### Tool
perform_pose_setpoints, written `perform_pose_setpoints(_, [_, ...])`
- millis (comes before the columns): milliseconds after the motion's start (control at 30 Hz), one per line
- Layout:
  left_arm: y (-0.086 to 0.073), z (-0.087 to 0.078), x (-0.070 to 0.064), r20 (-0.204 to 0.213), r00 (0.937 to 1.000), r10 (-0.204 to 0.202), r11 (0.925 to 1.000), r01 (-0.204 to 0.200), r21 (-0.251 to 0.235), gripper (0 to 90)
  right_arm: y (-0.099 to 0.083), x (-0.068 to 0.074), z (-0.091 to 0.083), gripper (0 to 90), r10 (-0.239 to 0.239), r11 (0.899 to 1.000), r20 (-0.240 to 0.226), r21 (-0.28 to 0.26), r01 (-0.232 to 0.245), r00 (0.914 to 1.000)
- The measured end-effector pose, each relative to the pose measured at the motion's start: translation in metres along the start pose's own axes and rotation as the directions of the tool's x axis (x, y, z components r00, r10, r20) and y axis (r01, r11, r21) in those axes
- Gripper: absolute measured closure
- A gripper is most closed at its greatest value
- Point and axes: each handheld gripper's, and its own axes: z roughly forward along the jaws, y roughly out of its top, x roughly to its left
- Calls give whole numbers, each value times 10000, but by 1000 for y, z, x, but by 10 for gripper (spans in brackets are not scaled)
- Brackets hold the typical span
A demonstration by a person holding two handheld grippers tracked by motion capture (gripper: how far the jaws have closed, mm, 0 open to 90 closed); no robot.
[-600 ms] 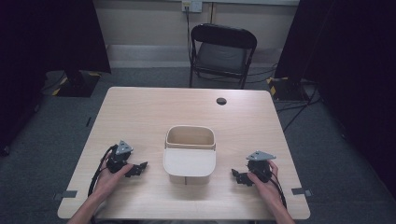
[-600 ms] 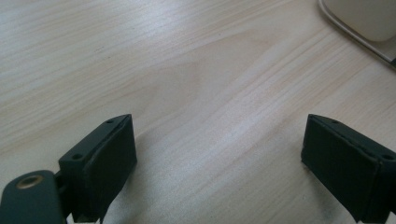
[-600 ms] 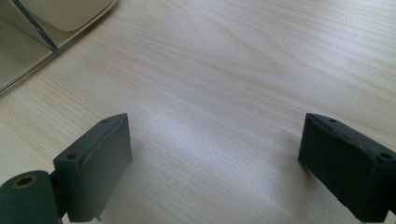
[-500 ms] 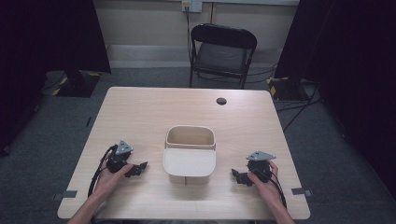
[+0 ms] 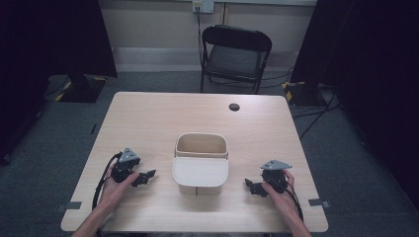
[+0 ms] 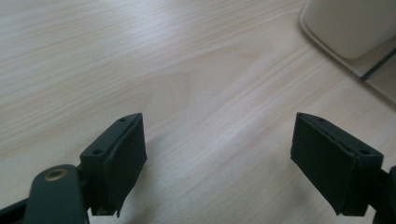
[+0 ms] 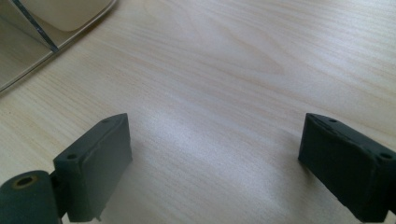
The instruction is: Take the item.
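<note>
Nothing has moved since a moment ago. The left gripper point(image 5: 146, 175) at 9 o'clock and right gripper point(image 5: 248, 184) at 3 o'clock rest wide open, holding nothing, beside the bin point(image 5: 200, 173). Work has not started.

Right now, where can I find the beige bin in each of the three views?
High view: the beige bin stands at the table's middle, between the two grippers.
Left gripper view: its corner is at the top right.
Right gripper view: its corner is at the top left.
Shared landmark: the light wooden table under the bin.
</note>
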Motion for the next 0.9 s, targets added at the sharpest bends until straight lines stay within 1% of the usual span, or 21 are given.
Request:
perform_pose_setpoints(33, [1, -1, -3, 98, 9999, -65, 9998, 67, -169, 177, 0, 0, 0, 86, -2, 10000, -2, -1, 2, 10000])
perform_pose_setpoints(133, [2, -4, -5, 168, 9999, 3, 9998, 1, -218, 176, 0, 0, 0, 86, -2, 10000, 0, -1, 2, 10000])
perform_pose_setpoints(167, [3, -7, -8, 344, 9994, 40, 9992, -26, -396, 177, 0, 0, 0, 86, -5, 10000, 1, -1, 5, 10000])
perform_pose_setpoints(233, [4, -9, -9, 483, 9988, 100, 9988, -76, -480, 181, 0, 0, 0, 86, -3, 10000, -1, 0, 3, 10000])
perform_pose_setpoints(267, [4, -9, -9, 483, 9988, 100, 9988, -76, -480, 181, 0, 0, 0, 86, -3, 10000, -1, 0, 3, 10000])
perform_pose_setpoints(300, [4, -10, -11, 579, 9981, 190, 9982, -156, -571, 182, 0, 0, 0, 86, -4, 10000, 1, 0, 4, 10000])
perform_pose_setpoints(400, [5, -11, -12, 654, 9976, 205, 9976, -162, -666, 183, 0, 0, 0, 86, -4, 10000, 1, -1, 4, 10000])
perform_pose_setpoints(433, [5, -12, -13, 784, 9966, 258, 9972, -202, -714, 184, 0, 0, 0, 86, -3, 10000, 1, -1, 3, 10000])
perform_pose_setpoints(500, [5, -12, -14, 846, 9961, 254, 9969, -189, -767, 184, 0, 0, 0, 86, -2, 10000, 0, -2, 2, 10000])
perform_pose_setpoints(567, [7, -15, -17, 1018, 9943, 324, 9956, -232, -905, 185, 0, 0, 0, 86, -3, 10000, 0, -3, 3, 10000])
perform_pose_setpoints(600, [7, -15, -17, 1018, 9943, 324, 9956, -232, -905, 187, 0, 0, 0, 86, -3, 10000, 0, -3, 3, 10000])
perform_pose_setpoints(633, [8, -17, -19, 1161, 9925, 383, 9940, -259, -1059, 189, 0, 0, 0, 86, -1, 10000, -2, 0, 1, 10000])
perform_pose_setpoints(667, [8, -17, -19, 1161, 9925, 383, 9940, -259, -1059, 190, 0, 0, 0, 86, -3, 10000, -1, -1, 3, 10000])
perform_pose_setpoints(733, [10, -19, -24, 1324, 9898, 531, 9923, -374, -1184, 191, 0, 0, 0, 86, -2, 10000, 0, -1, 2, 10000])
perform_pose_setpoints(767, [10, -19, -26, 1339, 9892, 593, 9917, -431, -1208, 192, 0, 0, 0, 86, -2, 10000, -1, -1, 2, 10000])
perform_pose_setpoints(800, [11, -19, -28, 1444, 9878, 579, 9912, -397, -1261, 193, 0, 0, 0, 86, -1, 10000, -2, -1, 1, 10000])
perform_pose_setpoints(833, [11, -20, -29, 1501, 9865, 651, 9905, -455, -1299, 194, 0, 0, 0, 86, -1, 10000, 1, 0, 1, 10000])
perform_pose_setpoints(867, [11, -20, -29, 1501, 9865, 651, 9905, -455, -1299, 194, 0, 0, 0, 86, -3, 10000, 0, -1, 3, 10000])
perform_pose_setpoints(900, [13, -21, -32, 1580, 9842, 795, 9893, -586, -1333, 194, 0, 0, 0, 86, -2, 10000, -1, 0, 2, 10000])
